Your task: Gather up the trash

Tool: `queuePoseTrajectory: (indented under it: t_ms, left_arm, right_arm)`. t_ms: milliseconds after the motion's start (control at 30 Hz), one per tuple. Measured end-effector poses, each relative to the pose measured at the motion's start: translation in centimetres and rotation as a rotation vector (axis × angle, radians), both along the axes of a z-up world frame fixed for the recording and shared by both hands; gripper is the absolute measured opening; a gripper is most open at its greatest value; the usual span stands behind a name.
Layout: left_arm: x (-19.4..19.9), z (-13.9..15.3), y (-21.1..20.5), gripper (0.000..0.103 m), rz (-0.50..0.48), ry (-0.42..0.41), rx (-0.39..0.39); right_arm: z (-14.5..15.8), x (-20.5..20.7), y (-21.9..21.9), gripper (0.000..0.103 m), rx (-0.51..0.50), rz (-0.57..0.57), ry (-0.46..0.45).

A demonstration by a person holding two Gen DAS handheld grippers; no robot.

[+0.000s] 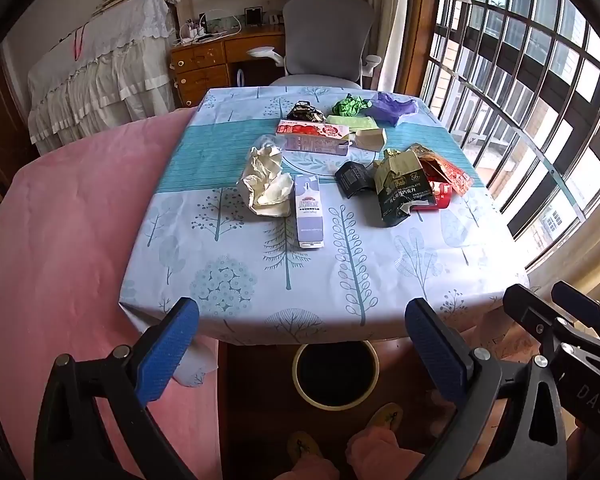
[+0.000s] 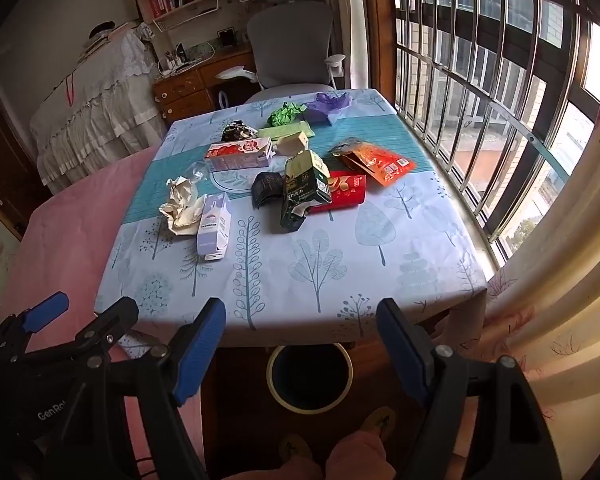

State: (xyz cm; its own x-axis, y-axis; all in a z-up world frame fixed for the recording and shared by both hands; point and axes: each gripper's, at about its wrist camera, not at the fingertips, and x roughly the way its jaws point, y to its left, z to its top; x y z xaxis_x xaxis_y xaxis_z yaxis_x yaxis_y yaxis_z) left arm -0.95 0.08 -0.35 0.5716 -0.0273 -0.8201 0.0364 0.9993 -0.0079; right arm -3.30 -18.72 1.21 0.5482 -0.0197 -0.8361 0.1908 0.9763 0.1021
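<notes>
Trash lies scattered on the tree-print tablecloth (image 1: 260,280): crumpled white paper (image 1: 266,184), a lilac milk carton (image 1: 309,210), a dark green chocolate bag (image 1: 400,192), a black wrapper (image 1: 352,178), a red packet (image 2: 346,194), an orange pouch (image 2: 380,162), a red-and-white carton (image 1: 312,130), green paper (image 1: 350,105) and a purple bag (image 1: 392,106). A cream-rimmed bin (image 1: 336,404) stands on the floor under the table's near edge. My left gripper (image 1: 300,344) and right gripper (image 2: 302,336) hang side by side over the bin, short of the table, both open and empty.
A pink bedspread (image 1: 60,240) borders the table's left side. A grey office chair (image 1: 328,32) and a wooden desk stand behind it. The barred window (image 1: 520,80) and a curtain (image 2: 560,300) close the right side. A person's knees and slippered feet (image 1: 384,416) are below.
</notes>
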Motion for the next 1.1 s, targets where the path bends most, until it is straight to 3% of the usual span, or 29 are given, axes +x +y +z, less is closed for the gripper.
queuePoseTrajectory:
  t_ms: [767, 1100]
  left_arm:
    - [-0.4, 0.1, 1.0, 0.102, 0.001, -0.006, -0.007]
    - [-0.5, 1.5, 1.9, 0.102, -0.017, -0.037, -0.022]
  right_arm:
    - [-0.2, -0.2, 0.3, 0.078, 0.021, -0.024, 0.011]
    - [0.6, -0.1, 0.9, 0.078, 0.042, -0.043, -0.011]
